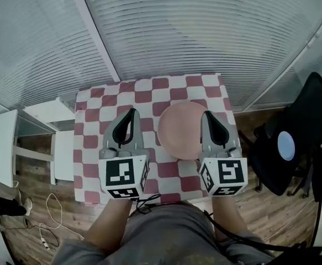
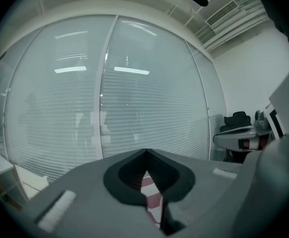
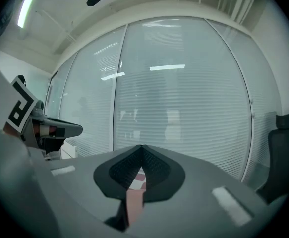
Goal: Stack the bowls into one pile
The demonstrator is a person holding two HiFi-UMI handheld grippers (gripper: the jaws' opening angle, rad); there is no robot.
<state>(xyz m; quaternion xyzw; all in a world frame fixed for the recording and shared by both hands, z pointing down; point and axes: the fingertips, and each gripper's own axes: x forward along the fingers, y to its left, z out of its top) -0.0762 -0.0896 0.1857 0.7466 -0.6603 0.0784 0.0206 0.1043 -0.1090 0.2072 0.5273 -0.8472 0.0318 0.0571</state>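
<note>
Head view puts the pale pink round bowl just left of your right gripper, farther from your left gripper, both pinched together, empty.

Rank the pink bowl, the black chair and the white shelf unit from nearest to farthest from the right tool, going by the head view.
1. Pink bowl, right beside the right tool, on its left.
2. Black chair, farther out to the right.
3. White shelf unit, far across on the left.
</note>
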